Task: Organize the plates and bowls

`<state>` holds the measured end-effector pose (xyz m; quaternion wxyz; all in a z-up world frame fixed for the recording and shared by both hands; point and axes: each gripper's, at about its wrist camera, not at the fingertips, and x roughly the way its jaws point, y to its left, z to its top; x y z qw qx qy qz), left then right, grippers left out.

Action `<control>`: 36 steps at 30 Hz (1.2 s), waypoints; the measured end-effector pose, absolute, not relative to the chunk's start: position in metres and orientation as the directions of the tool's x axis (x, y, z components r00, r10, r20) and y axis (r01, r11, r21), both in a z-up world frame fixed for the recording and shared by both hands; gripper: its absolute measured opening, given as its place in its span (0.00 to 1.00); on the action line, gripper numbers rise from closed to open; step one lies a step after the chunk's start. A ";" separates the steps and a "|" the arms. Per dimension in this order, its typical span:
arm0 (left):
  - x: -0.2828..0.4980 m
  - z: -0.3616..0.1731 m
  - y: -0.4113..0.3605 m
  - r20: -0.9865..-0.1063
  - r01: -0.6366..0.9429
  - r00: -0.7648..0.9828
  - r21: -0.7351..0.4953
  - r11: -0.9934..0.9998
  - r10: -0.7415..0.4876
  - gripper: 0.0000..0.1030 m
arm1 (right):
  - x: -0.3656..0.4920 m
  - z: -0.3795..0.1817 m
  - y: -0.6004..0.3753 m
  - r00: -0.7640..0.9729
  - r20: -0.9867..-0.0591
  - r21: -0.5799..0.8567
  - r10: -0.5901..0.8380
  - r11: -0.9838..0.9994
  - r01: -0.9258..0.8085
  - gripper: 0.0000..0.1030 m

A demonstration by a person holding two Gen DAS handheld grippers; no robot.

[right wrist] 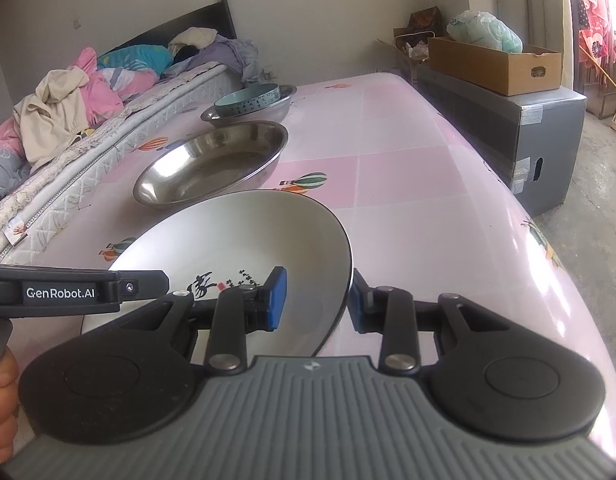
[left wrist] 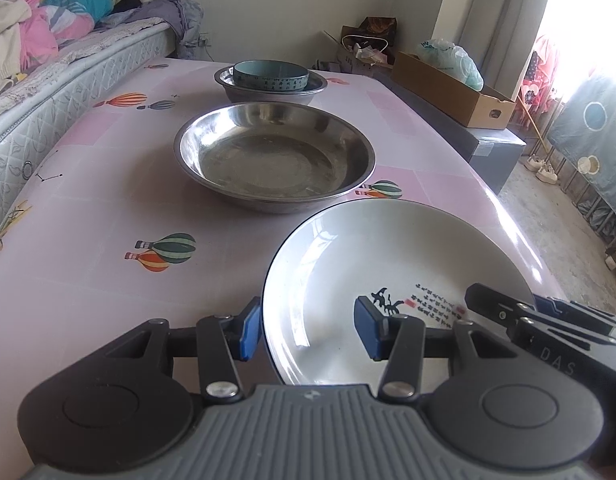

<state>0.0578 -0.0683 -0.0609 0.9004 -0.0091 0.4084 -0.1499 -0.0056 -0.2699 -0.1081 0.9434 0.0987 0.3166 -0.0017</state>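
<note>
Grippers straddle opposite rims of the white plate (left wrist: 388,272) at the table's (left wrist: 88,208) near edge: left gripper (left wrist: 308,330) and right gripper (right wrist: 314,300) each stand part-open, no pad clearly pressing. Steel basin (left wrist: 274,158) lies just beyond, toward the far edge.

Left tool (left wrist: 308,328) and right tool (right wrist: 314,300) both angle downward, each part-open with pads straddling the white plate's (left wrist: 388,256) rim.

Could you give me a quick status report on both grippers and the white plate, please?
Left gripper and right gripper each straddle the white plate's rim. Steel dish ahead, empty. Nothing between.
</note>
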 end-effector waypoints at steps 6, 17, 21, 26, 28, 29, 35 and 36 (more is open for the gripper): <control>0.052 -0.051 -0.067 -0.713 0.264 0.641 -0.146 0.954 -0.286 0.48 | -0.012 -0.098 -0.270 0.817 -0.573 0.185 0.057 0.981 0.061 0.31; 0.058 -0.043 -0.056 -0.685 0.242 0.667 -0.173 0.955 -0.294 0.47 | -0.010 -0.089 -0.265 0.832 -0.551 0.187 0.064 0.981 0.048 0.31; 0.066 -0.042 -0.051 -0.679 0.223 0.674 -0.187 0.957 -0.290 0.47 | 0.001 -0.090 -0.262 0.832 -0.551 0.195 0.073 0.980 0.043 0.31; 0.083 -0.037 -0.046 -0.668 0.204 0.687 -0.198 0.959 -0.284 0.47 | 0.024 -0.084 -0.257 0.840 -0.535 0.199 0.083 0.980 0.030 0.31; 0.093 -0.033 -0.043 -0.661 0.195 0.696 -0.203 0.960 -0.281 0.47 | 0.035 -0.081 -0.256 0.844 -0.529 0.203 0.090 0.979 0.023 0.31; 0.098 -0.031 -0.042 -0.657 0.193 0.700 -0.204 0.960 -0.280 0.47 | 0.043 -0.079 -0.256 0.846 -0.525 0.204 0.093 0.979 0.019 0.31; 0.136 -0.025 -0.035 -0.649 0.166 0.715 -0.203 0.965 -0.260 0.47 | 0.091 -0.075 -0.255 0.842 -0.524 0.235 0.126 0.972 0.001 0.31; 0.143 -0.026 -0.034 -0.654 0.162 0.712 -0.200 0.966 -0.255 0.47 | 0.100 -0.076 -0.255 0.838 -0.530 0.242 0.132 0.970 0.000 0.31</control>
